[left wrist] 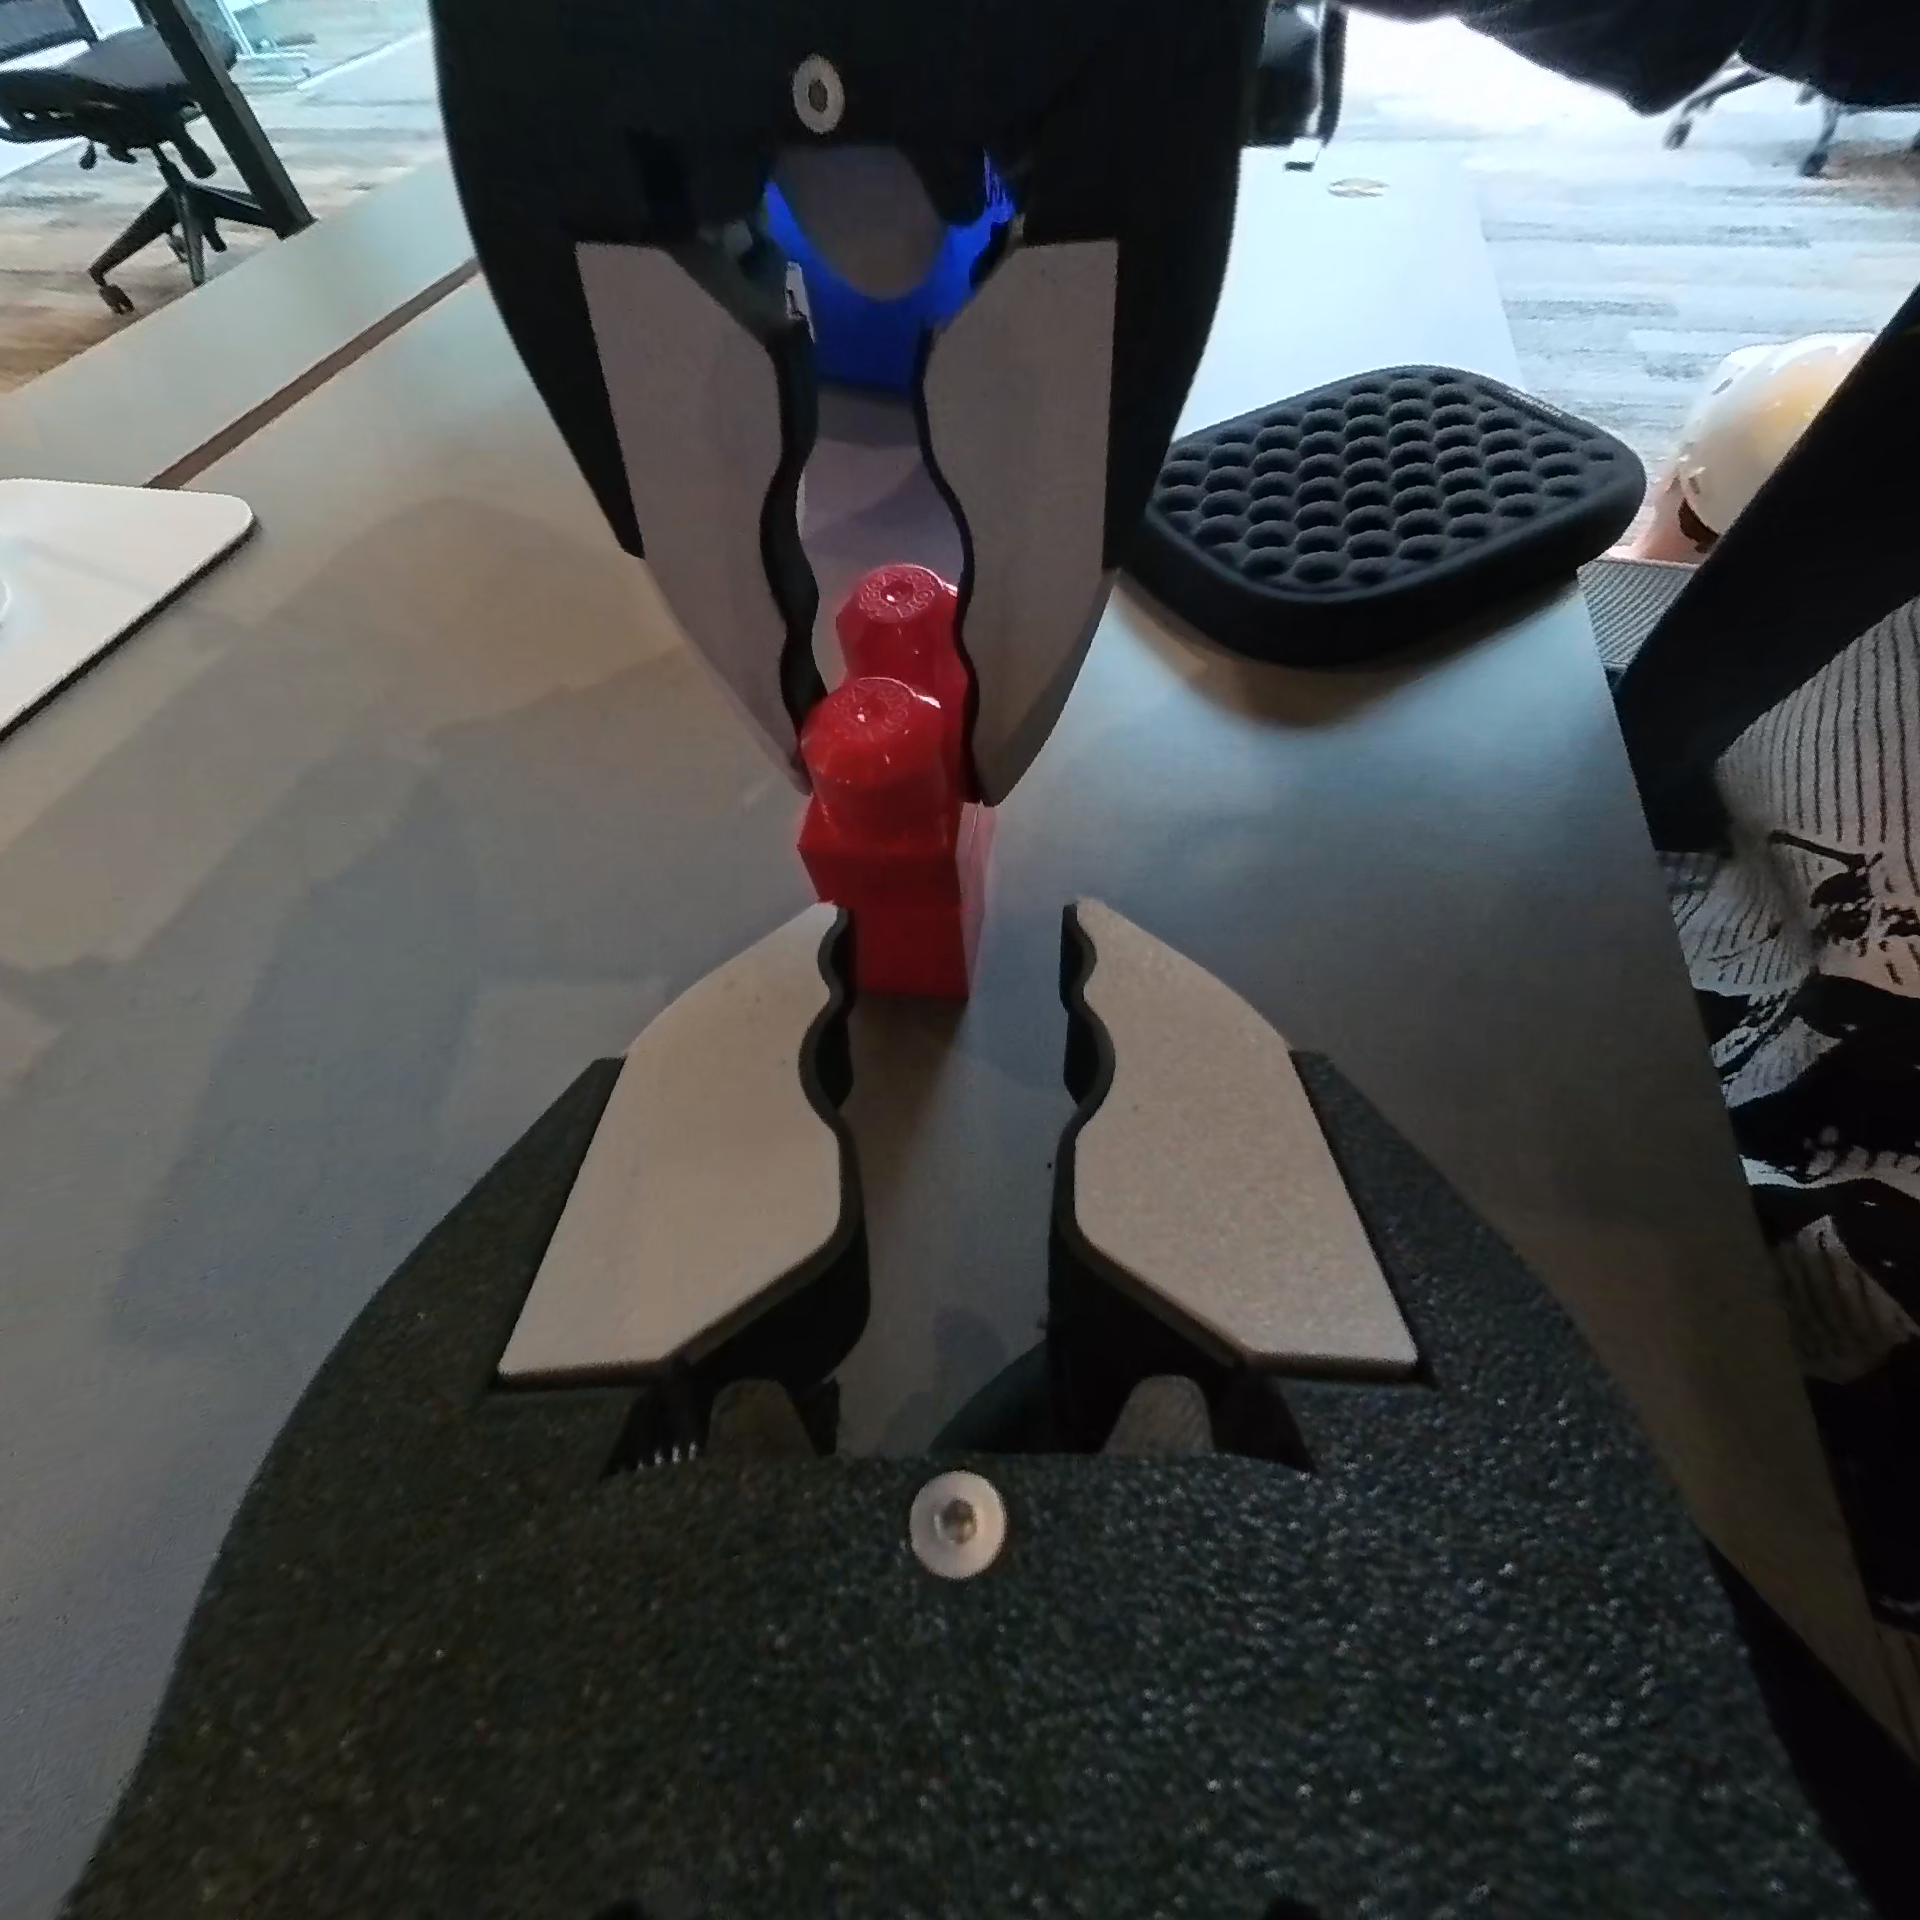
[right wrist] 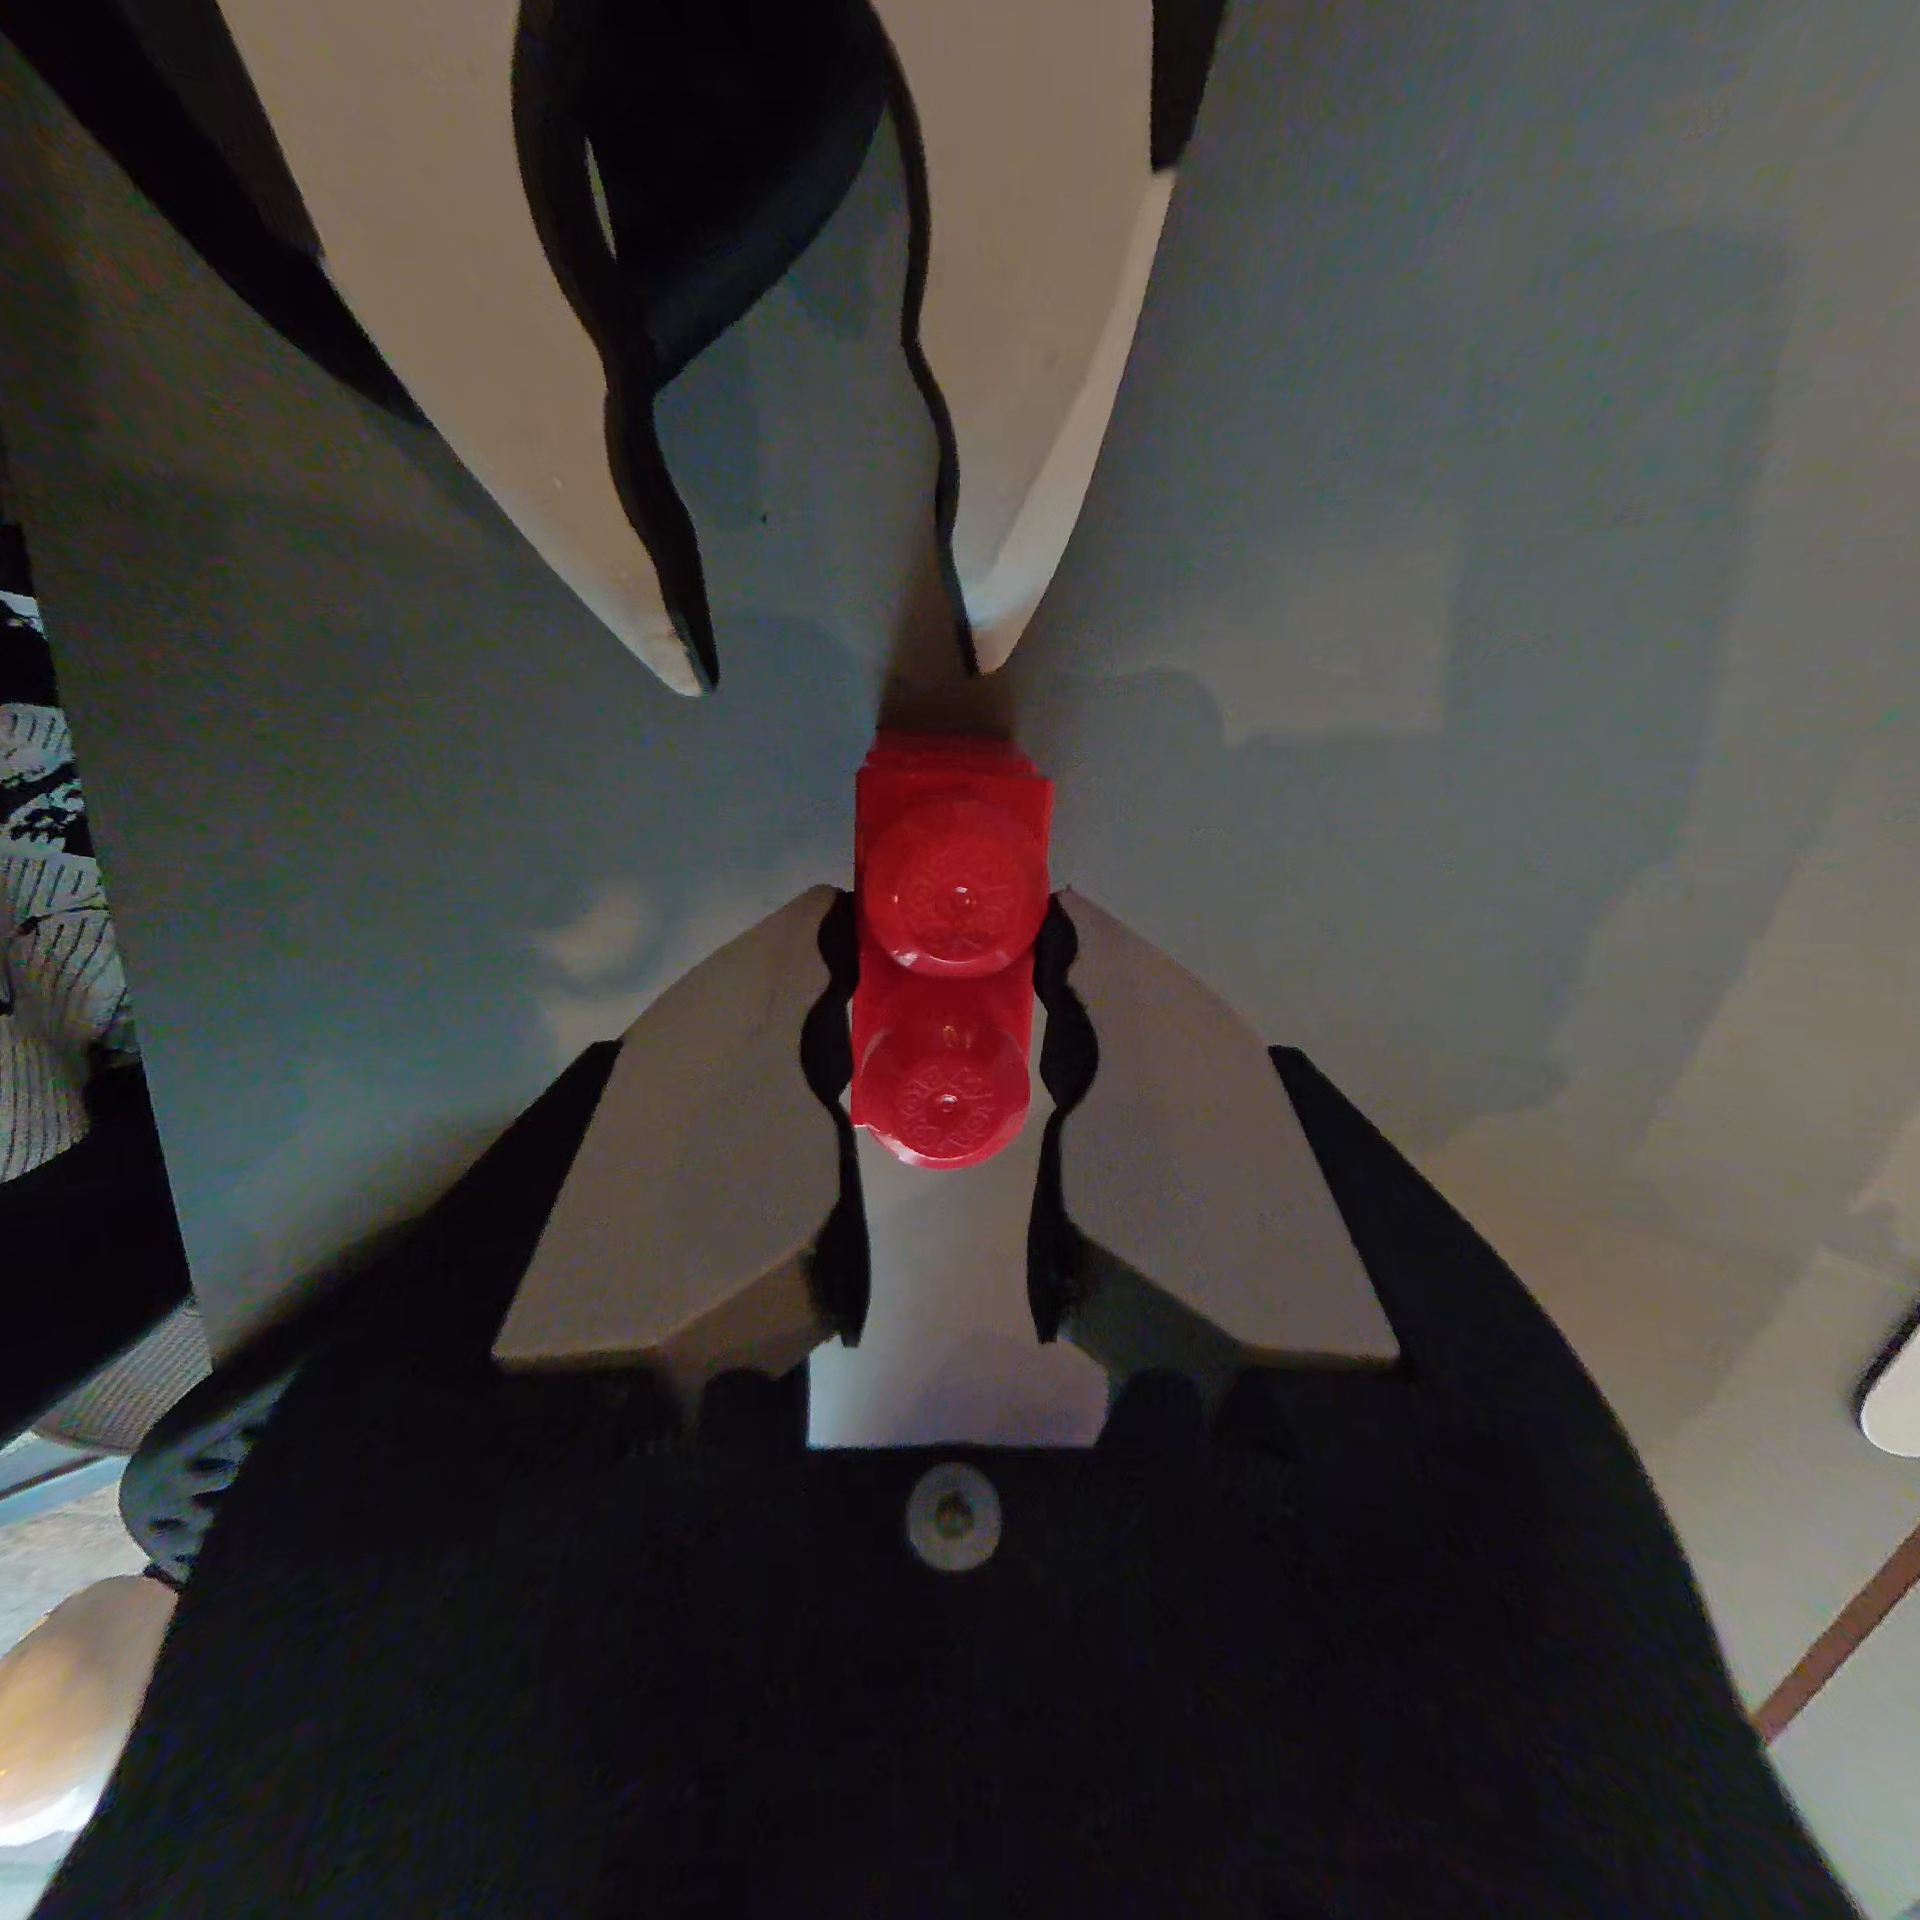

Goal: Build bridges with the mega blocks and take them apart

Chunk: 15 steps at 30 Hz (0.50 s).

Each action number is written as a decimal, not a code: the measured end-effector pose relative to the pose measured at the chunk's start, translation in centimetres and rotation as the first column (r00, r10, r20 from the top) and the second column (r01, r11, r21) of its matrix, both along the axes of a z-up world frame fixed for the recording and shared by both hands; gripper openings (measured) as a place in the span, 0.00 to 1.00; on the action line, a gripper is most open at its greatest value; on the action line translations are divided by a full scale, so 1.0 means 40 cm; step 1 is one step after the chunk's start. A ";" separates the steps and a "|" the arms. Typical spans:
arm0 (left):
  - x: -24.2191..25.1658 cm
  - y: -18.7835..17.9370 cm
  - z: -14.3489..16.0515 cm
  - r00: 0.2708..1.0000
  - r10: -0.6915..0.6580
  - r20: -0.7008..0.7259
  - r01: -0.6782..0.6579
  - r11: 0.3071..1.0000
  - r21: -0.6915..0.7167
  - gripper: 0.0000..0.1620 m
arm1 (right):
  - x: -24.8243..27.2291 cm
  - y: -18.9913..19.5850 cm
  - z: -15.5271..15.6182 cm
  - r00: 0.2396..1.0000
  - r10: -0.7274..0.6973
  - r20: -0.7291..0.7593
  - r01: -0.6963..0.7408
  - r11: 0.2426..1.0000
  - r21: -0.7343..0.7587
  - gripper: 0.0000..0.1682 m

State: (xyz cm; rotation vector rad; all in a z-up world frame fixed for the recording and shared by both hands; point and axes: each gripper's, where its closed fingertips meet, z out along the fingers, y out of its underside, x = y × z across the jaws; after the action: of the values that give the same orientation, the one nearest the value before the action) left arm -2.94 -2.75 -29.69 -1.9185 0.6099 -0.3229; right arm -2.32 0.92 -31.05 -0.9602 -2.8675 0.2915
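Note:
Two red mega blocks are stacked on the grey table [left wrist: 364,883]. The upper red block [left wrist: 883,727] has two studs and also shows in the right wrist view [right wrist: 945,997]. The lower red block [left wrist: 914,956] stands on the table under it. My right gripper [right wrist: 945,904] comes down from above and is shut on the upper block's sides; it also shows in the left wrist view [left wrist: 888,779]. My left gripper [left wrist: 956,914] is open, low at the table, its tips to either side of the lower block. It shows opposite in the right wrist view [right wrist: 831,665].
A black honeycomb pad [left wrist: 1392,499] lies at the back right of the table. A white flat plate [left wrist: 104,561] lies at the left edge. A blue object [left wrist: 873,312] is behind the right gripper. A person's patterned garment [left wrist: 1818,1039] is at the table's right side. The left gripper's tips are roughly 4 centimetres from the right gripper's. My right tips are roughly 35 centimetres from the white flat plate [left wrist: 104,561].

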 end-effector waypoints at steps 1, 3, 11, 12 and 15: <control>0.000 0.000 0.002 1.000 0.001 0.004 -0.001 1.000 0.005 0.23 | 0.000 0.000 0.000 1.000 -0.001 -0.005 0.001 1.000 -0.009 0.20; -0.001 -0.001 0.006 1.000 0.000 0.012 0.000 1.000 0.013 0.23 | 0.000 -0.001 -0.001 1.000 -0.008 -0.021 0.007 0.999 -0.037 0.20; 0.004 -0.001 -0.004 1.000 -0.011 -0.004 0.011 1.000 -0.006 0.23 | 0.000 -0.002 -0.004 0.999 0.014 -0.033 -0.015 0.999 -0.040 0.20; 0.004 0.000 -0.004 1.000 -0.012 -0.005 0.012 1.000 -0.007 0.23 | 0.001 -0.002 -0.004 0.999 0.020 -0.032 -0.021 0.999 -0.027 0.20; 0.003 0.001 -0.004 1.000 -0.009 0.000 0.009 1.000 -0.010 0.23 | 0.000 -0.003 -0.004 0.999 0.018 -0.029 -0.019 1.000 -0.018 0.20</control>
State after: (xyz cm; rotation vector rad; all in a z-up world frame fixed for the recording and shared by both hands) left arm -2.83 -2.73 -29.86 -1.9260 0.6175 -0.3323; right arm -2.31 0.79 -31.19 -0.9254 -2.8537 0.3315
